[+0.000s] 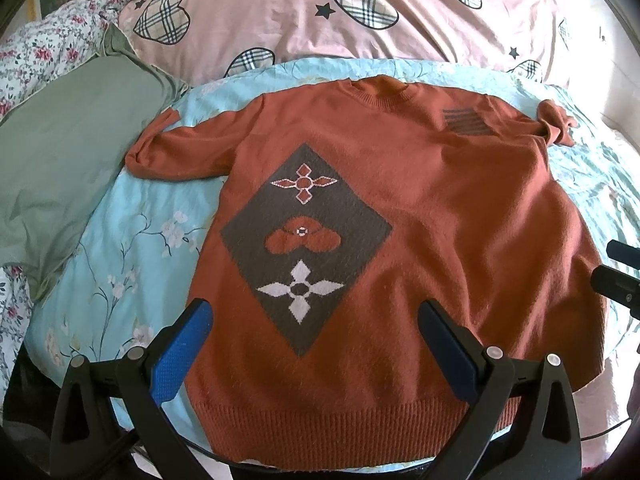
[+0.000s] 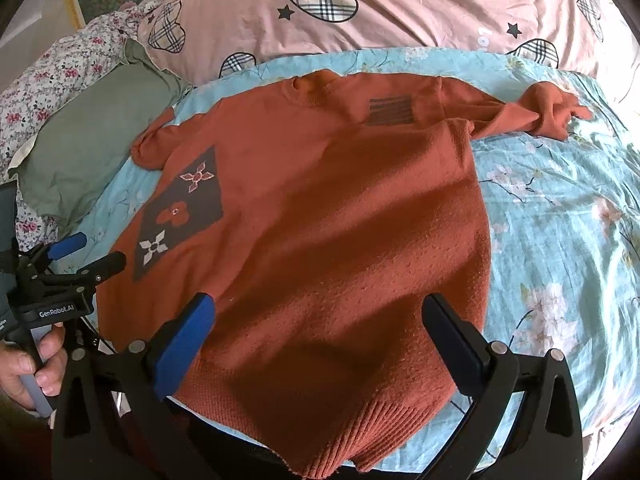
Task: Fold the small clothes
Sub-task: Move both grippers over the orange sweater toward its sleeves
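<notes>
A small rust-orange knitted sweater (image 1: 420, 208) lies flat, front up, on a light blue floral sheet (image 1: 132, 248); a grey diamond with flower motifs (image 1: 304, 240) marks its chest. Both sleeves are bunched, one at the left (image 1: 160, 156), one at the far right (image 2: 548, 116). My left gripper (image 1: 316, 316) hovers open above the lower part of the sweater, nothing between its fingers. My right gripper (image 2: 320, 312) stands open over the sweater's (image 2: 340, 220) lower right part, near the ribbed hem (image 2: 360, 432). The left gripper (image 2: 88, 252) also shows at the left edge of the right wrist view, held by a hand (image 2: 36, 364).
A green pillow (image 1: 68, 160) lies left of the sweater. A pink quilt with plaid hearts (image 1: 320, 12) is piled behind it, and a floral cover (image 1: 48, 44) at the far left. The blue sheet (image 2: 560, 220) stretches bare to the right of the sweater.
</notes>
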